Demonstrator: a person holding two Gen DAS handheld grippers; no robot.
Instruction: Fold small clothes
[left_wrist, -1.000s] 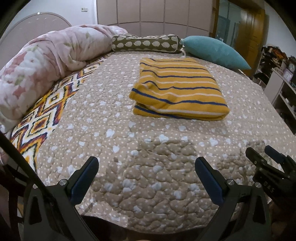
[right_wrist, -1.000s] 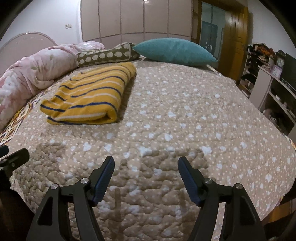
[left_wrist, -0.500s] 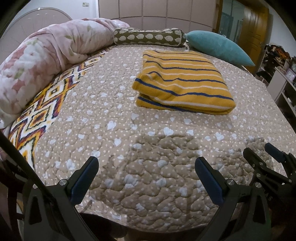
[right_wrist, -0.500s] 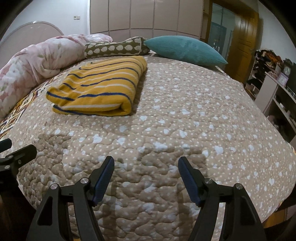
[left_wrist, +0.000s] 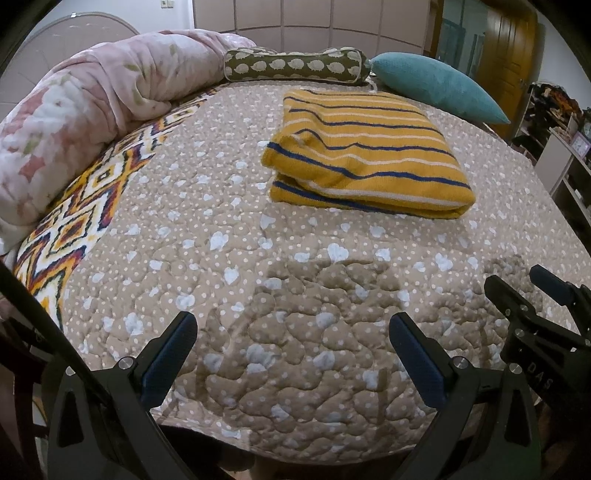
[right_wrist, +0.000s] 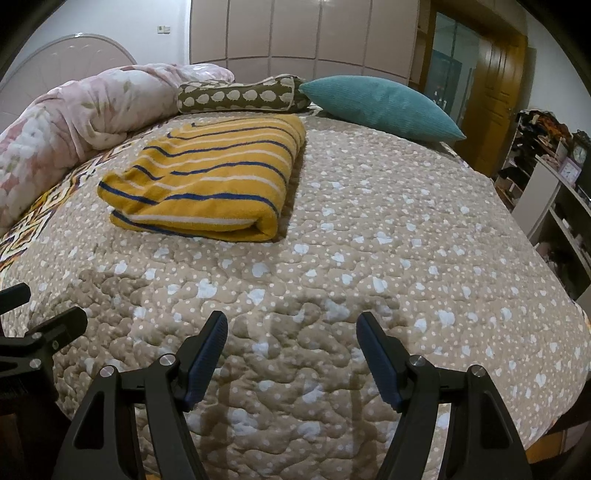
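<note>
Both grippers nearer the folded striped garment, seemingly untouched.

Bed covered by tan quilted spread with pale hearts and dots; folded yellow striped garment lies flat mid-bed; pink floral duvet bunched along left side over zigzag blanket; olive bolster and teal pillow at head end.
</note>
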